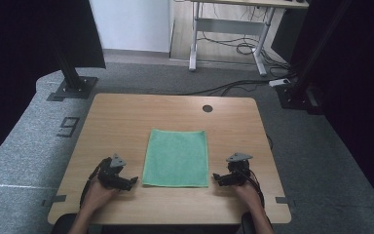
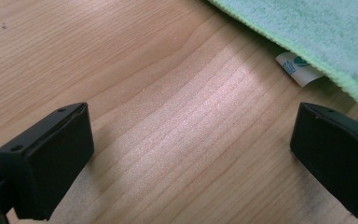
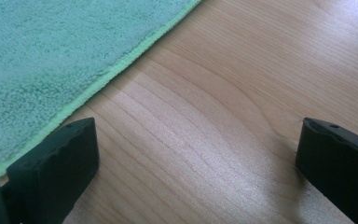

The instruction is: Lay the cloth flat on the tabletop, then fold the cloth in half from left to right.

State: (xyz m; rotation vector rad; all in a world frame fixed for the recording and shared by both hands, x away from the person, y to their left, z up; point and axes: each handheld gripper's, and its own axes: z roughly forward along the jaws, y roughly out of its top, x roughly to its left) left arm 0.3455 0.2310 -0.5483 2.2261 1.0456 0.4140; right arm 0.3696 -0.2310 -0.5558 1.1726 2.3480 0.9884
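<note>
- Black left gripper [image 1: 132,181] and right gripper [image 1: 216,176], each with a grey three-cornered plate on top.
- Blocky, matte black jaws with small screw holes near the upper edges.
- Black cables looping back beside bare forearms; no sleeves visible.

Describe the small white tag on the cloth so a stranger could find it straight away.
Start at the wooden table and find the green cloth lying flat in its middle. Go to the cloth's edge near the left gripper, whose jaws stand open over bare wood. The white tag pokes out from under that edge, the only white, printed bit against green pile.
</note>
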